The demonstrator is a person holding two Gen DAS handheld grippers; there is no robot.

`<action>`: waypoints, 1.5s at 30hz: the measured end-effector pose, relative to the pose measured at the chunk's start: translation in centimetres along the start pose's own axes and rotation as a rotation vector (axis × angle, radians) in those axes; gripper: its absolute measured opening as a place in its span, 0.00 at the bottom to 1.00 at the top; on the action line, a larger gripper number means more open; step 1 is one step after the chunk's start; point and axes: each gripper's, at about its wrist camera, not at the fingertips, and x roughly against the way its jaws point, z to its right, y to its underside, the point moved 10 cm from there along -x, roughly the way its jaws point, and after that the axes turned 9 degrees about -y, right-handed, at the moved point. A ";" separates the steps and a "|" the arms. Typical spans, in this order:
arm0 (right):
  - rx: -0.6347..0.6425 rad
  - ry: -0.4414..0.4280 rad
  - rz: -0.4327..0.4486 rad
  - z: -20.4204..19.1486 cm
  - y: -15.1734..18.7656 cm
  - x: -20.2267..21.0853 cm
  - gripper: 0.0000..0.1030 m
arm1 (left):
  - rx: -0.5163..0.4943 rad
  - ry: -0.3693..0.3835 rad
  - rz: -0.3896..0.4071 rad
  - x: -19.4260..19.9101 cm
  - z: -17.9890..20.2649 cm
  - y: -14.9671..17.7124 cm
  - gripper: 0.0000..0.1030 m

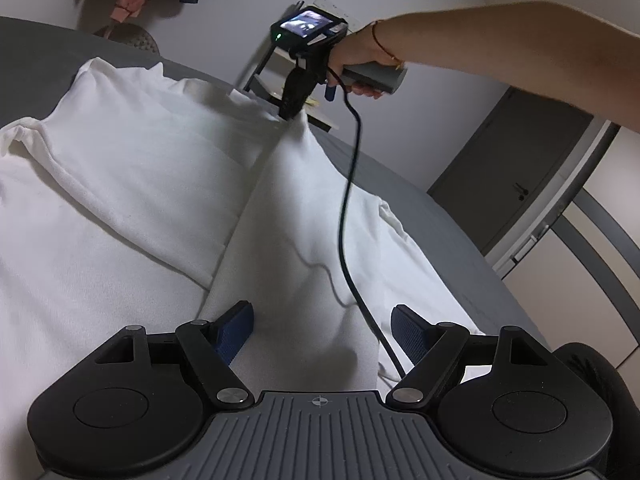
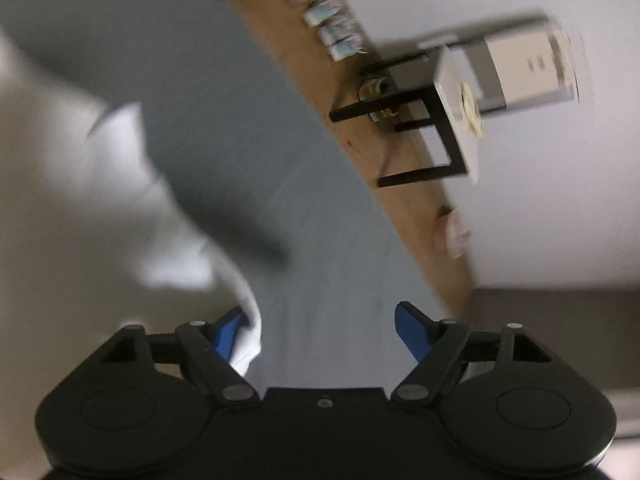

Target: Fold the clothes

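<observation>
Left wrist: white garment (image 1: pixel 160 168) lies between open left gripper (image 1: pixel 322 332) fingers.

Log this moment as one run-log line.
stage: folding | white garment on grey bed | left gripper: open over cloth | right gripper: open at far edge

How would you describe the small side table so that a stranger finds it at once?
Start at the grey bed with the white garment. Beyond its far edge, against the pale wall, stands the side table: thin black frame, white top, the only furniture there.
</observation>
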 end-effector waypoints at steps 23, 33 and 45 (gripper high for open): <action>-0.530 -0.661 0.344 3.3 16.3 6.0 0.75 | -0.027 -0.021 -0.050 0.7 0.1 0.3 0.77; -0.608 -0.590 0.358 2.0 26.2 4.6 0.87 | -0.241 -0.157 -0.254 4.9 1.6 3.1 0.77; -0.198 -1.174 0.718 -15.7 32.6 22.8 0.77 | -0.239 -0.389 -0.242 11.2 -1.9 0.1 0.77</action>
